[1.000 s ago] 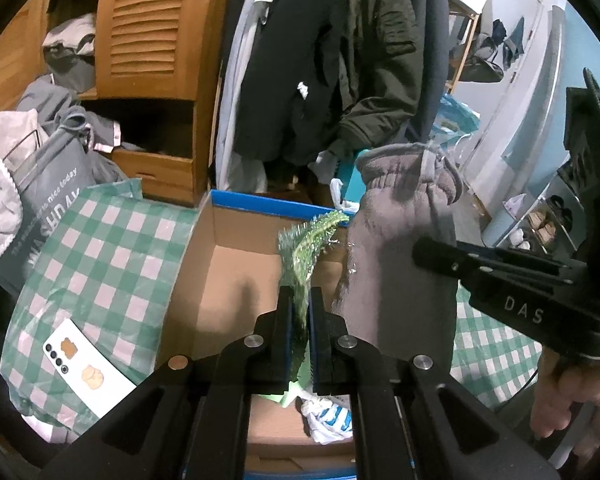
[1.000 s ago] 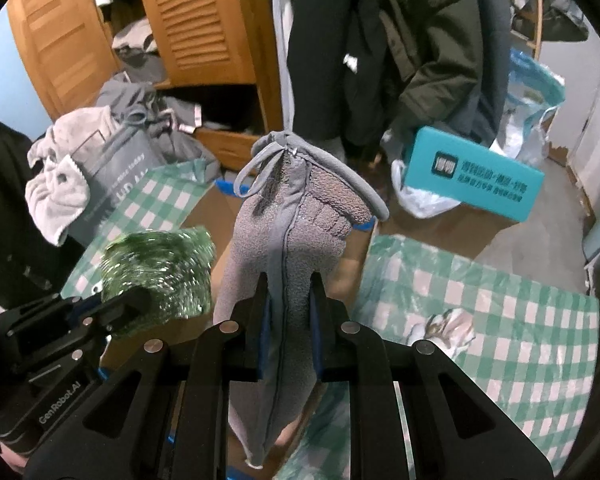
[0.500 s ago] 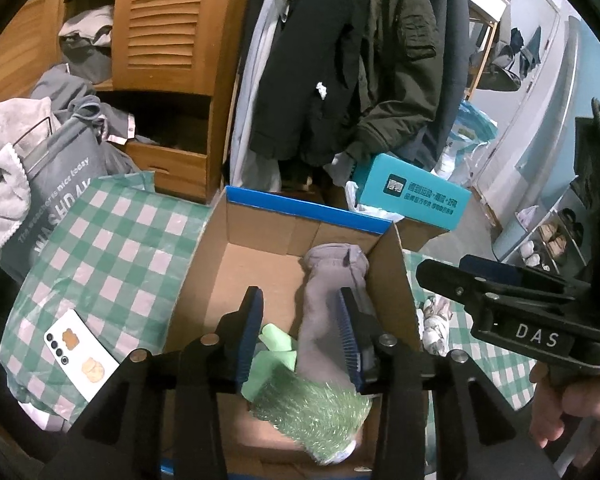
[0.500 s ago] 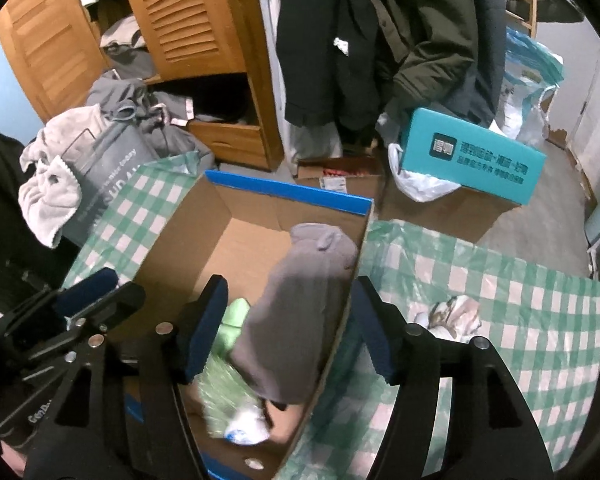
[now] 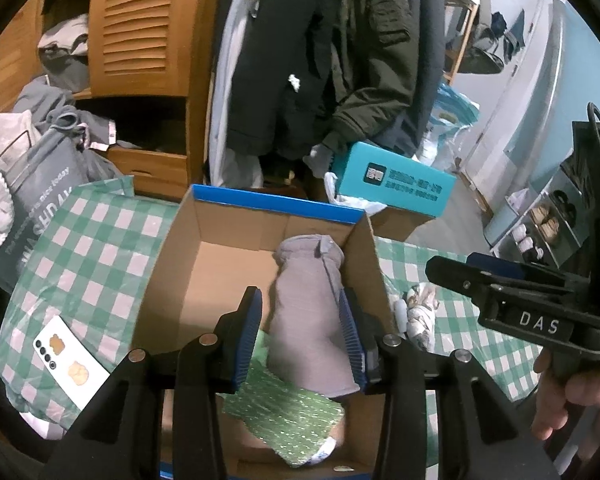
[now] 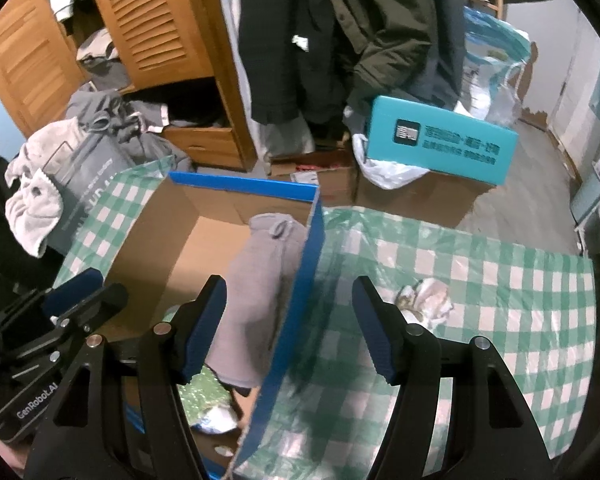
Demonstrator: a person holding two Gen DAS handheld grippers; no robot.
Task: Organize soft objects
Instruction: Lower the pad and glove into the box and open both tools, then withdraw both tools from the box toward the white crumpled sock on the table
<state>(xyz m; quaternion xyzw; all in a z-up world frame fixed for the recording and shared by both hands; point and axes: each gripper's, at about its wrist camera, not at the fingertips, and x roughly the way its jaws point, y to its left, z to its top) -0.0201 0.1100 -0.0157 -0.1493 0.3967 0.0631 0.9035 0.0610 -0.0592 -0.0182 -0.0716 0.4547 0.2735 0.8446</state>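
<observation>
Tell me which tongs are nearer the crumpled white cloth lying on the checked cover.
Right. The right tongs hang open astride the box wall, their outer finger just beside the crumpled cloth; the left tongs are open over the box, farther off.

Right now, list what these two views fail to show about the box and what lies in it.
- Cardboard box, left wrist view: its near floor is hidden behind the left gripper.
- Grey glove, right wrist view: its lower end is hidden by the box's blue-edged wall.
- Green sparkly item, both views: partly covered by the glove, so its shape is unclear.
- White item below it: too small to identify.
</observation>
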